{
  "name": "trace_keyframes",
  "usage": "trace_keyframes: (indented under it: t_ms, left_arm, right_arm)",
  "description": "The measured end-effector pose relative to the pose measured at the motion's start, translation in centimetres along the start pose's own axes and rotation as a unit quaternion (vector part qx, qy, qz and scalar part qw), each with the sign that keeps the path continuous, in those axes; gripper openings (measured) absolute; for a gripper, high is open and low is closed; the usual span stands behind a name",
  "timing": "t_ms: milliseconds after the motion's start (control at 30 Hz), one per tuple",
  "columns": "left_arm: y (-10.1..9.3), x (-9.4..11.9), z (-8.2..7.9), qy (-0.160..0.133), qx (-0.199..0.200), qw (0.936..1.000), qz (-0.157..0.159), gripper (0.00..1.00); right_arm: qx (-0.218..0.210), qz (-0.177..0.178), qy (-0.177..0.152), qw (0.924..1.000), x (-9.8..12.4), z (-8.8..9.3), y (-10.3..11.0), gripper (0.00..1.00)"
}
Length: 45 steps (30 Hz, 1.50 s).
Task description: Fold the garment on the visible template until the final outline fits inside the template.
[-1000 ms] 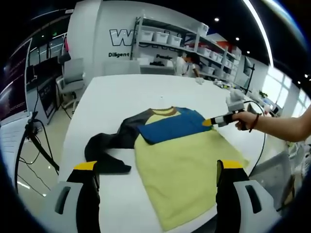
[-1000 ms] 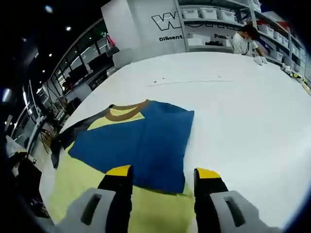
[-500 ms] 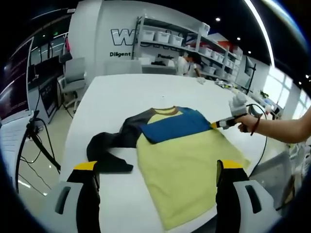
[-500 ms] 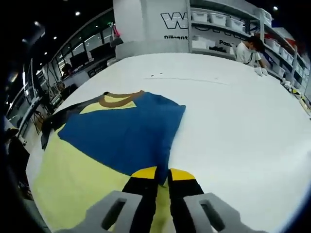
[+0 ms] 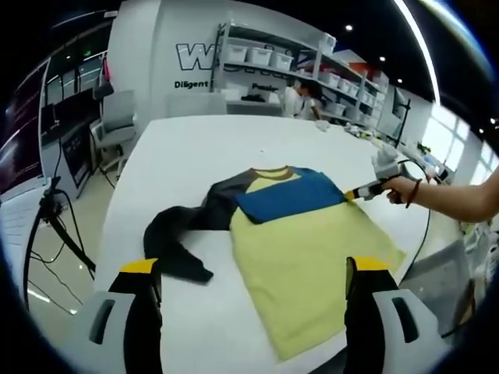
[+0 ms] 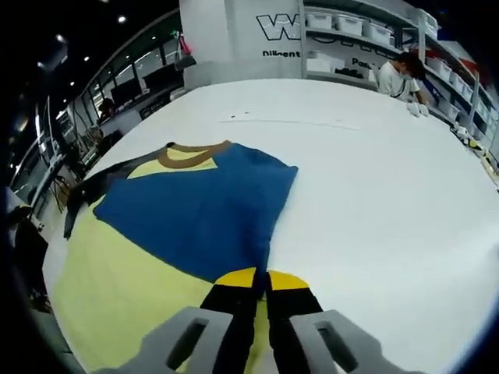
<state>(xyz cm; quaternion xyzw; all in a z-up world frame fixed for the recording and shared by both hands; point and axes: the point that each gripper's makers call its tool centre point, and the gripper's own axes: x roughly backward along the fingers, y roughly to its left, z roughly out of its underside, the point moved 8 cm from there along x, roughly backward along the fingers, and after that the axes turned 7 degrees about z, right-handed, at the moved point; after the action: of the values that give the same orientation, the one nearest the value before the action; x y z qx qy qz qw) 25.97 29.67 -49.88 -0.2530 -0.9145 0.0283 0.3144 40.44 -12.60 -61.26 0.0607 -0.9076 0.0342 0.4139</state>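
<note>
Left gripper view, reading from left to right: a dark sleeve point(image 5: 175, 241) trails off the garment point(image 5: 304, 269) toward the lower left, the yellow body lies at centre on the white bench point(image 5: 187, 148), and a blue sleeve panel point(image 5: 292, 195) is folded across the chest below the collar. At right, a person's hand point(image 5: 405, 189) brings the right tongs point(image 5: 357, 192) to the blue panel's corner. The left tongs point(image 5: 248, 269) hover over the near hem, released and grasping nothing.

Right gripper view: the yellow body fills the lower left, the blue panel point(image 6: 199, 210) spans the centre, and bare bench point(image 6: 390, 195) extends to the right. The right tongs point(image 6: 260, 274) are clenched on the blue panel's near corner.

No template outline can be made out on the bench, so fit cannot be judged.

Risk: a pull on the single pinched corner could drag the whole garment or unfold the panel, since nothing pins the body. The dark sleeve reaches close to the bench's left edge and could slide over it.

Room: wide open bench lies beyond the collar and to the right; the near hem sits close to the bench's near edge.
</note>
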Motion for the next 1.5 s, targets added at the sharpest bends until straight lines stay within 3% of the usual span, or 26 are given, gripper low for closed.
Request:
trace_keyframes:
  t_ms: [567, 767, 933, 1067, 1133, 1233, 1300, 1367, 1500]
  left_arm:
    - [1.4, -2.4, 1.1, 0.028, -0.008, 0.9995, -0.01, 0.96]
    - [2.1, -3.3, 1.4, 0.033, -0.012, 0.9992, -0.019, 0.93]
    - [2.5, -4.0, 2.1, 0.05, -0.017, 0.9983, -0.024, 0.89]
    - [3.1, -4.5, 2.3, 0.041, -0.018, 0.9984, -0.035, 0.83]
    - [3.3, -4.8, 2.3, 0.038, -0.022, 0.9983, -0.039, 0.81]
    - [3.8, -5.1, 2.3, 0.04, -0.039, 0.9965, -0.062, 0.74]
    - [3.9, -5.4, 2.4, 0.04, -0.04, 0.9967, -0.058, 0.71]
    - [4.1, -5.5, 2.5, 0.045, -0.028, 0.9969, -0.058, 0.71]
    - [4.1, -5.7, 2.7, 0.045, -0.031, 0.9969, -0.057, 0.69]
  right_arm:
    - [0.017, 0.04, 0.018, 0.9989, 0.6, -0.4, -5.8, 0.0]
    - [-0.004, 0.051, 0.025, 0.9984, 0.6, -0.5, -7.5, 0.0]
    - [0.01, 0.065, 0.028, 0.9975, 0.6, -0.6, -8.6, 0.0]
    - [-0.008, 0.063, 0.02, 0.9978, 0.7, -0.5, -8.8, 0.0]
    - [-0.031, 0.06, -0.003, 0.9977, 0.9, -0.8, -8.8, 0.0]
    - [-0.082, 0.045, -0.028, 0.9953, 1.4, -1.0, -8.6, 0.14]
    - [-0.117, 0.027, -0.049, 0.9916, 2.0, -1.2, -8.3, 0.29]
    - [-0.14, 0.011, -0.055, 0.9886, 2.5, -1.1, -8.0, 0.35]
    - [-0.137, -0.014, -0.069, 0.988, 3.8, -0.7, -7.1, 0.49]
